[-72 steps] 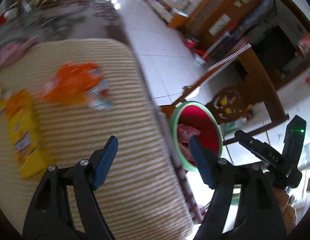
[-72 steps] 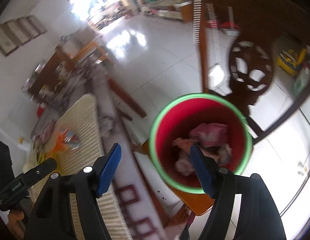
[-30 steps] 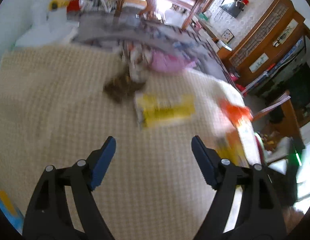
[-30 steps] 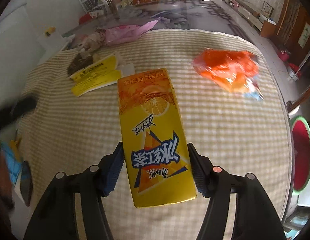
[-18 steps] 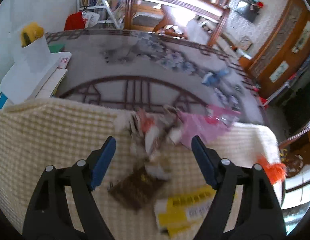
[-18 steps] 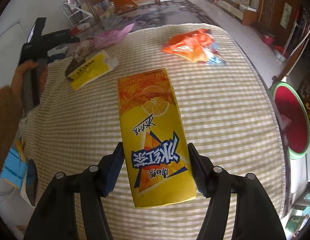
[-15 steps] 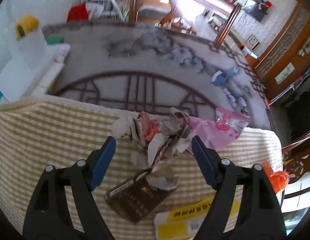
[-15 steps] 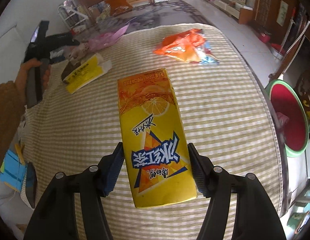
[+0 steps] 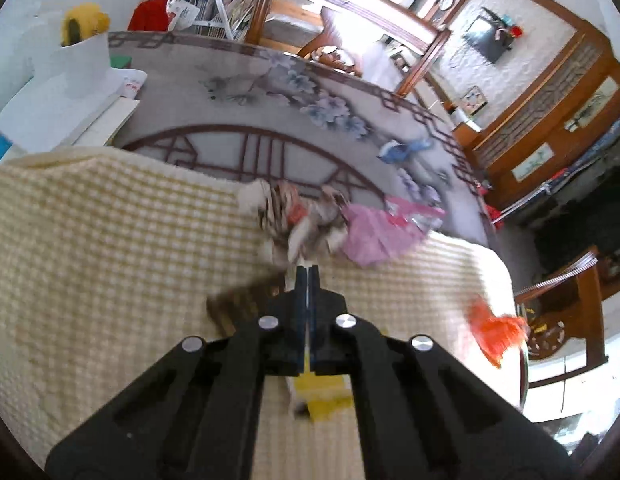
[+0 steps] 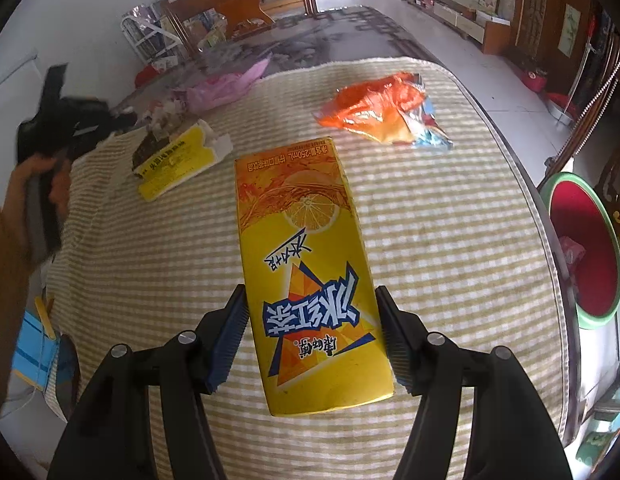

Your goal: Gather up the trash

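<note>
Left wrist view is pretty smeary: the crumpled grey-white paper wad (image 9: 298, 220) and the dark brown wrapper (image 9: 242, 300) next to it are blurred. The left hand-held gripper (image 9: 307, 276) has its blue pads pressed flat together right at the near edge of that wad, but I can't tell if it actually pinched any paper. Its black frame covers most of a yellow packet (image 9: 324, 396) underneath.

The right hand-held gripper (image 10: 314, 334) is clamped at medium width on the yellow-orange rectangular drink carton (image 10: 308, 268), pads on both long sides near the bottom end, the rest sticking out ahead over the cream checked cloth surface (image 10: 450, 240). The red bucket with a green rim (image 10: 582, 248) sits off the surface's right edge, partly cut off. An orange foil bag (image 10: 374, 110) lies beyond the carton.
</note>
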